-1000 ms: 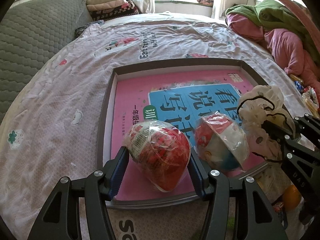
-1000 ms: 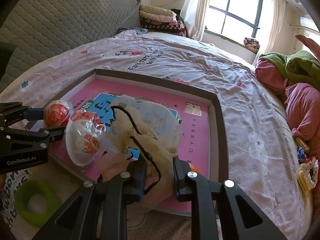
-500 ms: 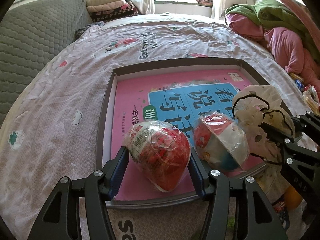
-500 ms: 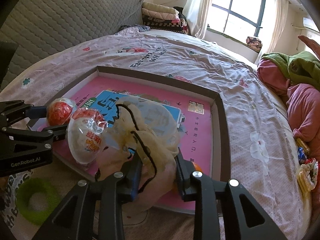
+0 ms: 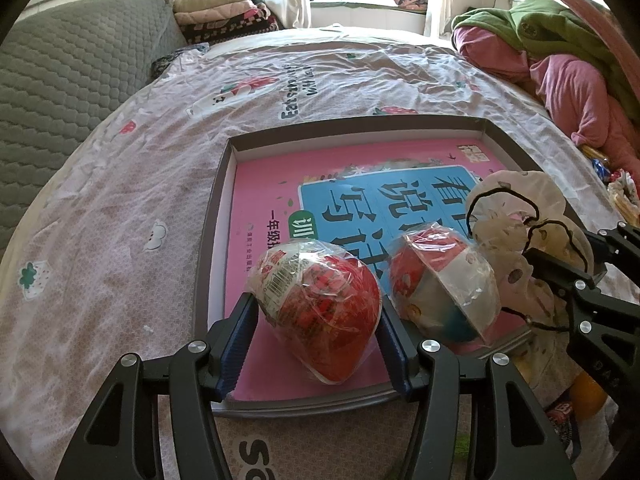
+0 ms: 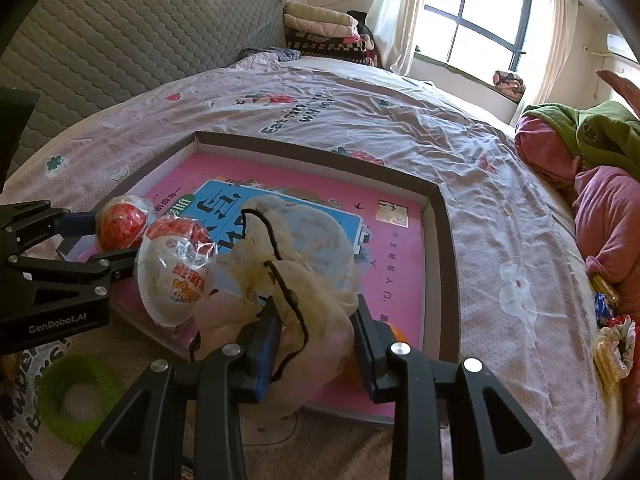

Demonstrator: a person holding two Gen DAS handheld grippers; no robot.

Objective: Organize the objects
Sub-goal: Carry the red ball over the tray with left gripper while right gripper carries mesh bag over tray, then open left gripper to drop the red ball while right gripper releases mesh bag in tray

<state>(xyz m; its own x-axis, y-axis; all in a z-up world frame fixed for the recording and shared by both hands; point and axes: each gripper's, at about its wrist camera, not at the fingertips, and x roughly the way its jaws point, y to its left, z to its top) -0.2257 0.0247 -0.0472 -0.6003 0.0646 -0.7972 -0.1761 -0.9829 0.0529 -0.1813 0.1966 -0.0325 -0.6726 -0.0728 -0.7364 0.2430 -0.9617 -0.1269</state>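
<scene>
- My left hand-held gripper [image 5: 316, 332] is clamped on the red wrapped egg [image 5: 320, 308], one blue pad on each flank, at the near edge of the tray [image 5: 208, 248].
- That egg feels like a hard, light shell under crinkly film, so the wrap could slide on the pads. The broad middle, where I have it, looks like the safest hold.
- Its long axis runs from the near blunt end up and away toward the tray's left wall, with the barcode end farther from me.
- My right hand-held gripper [image 6: 316, 344] has just been opening around the cream fabric bundle [image 6: 296, 264] with black cord trim. The cloth is between the jaws and bulges against them, but I judge the squeeze is off.
- The bundle is soft, limp and light. It slumps over the tray's near rim, part inside and part outside. Gathered folds near the cord would give the best bite, as a loose edge would just pull out.
- It has no clear long axis, and its heap leans toward the tray's middle.
- Just beyond, the white-and-red wrapped egg [image 6: 176, 268] lies in the tray between the red egg and the bundle, touching the cloth, its blunt white end toward the near rim.
- Under them all, the pink book [image 5: 360, 184] lines the tray floor, lying flat, with the bed sheet [image 5: 120, 184] around the tray.
</scene>
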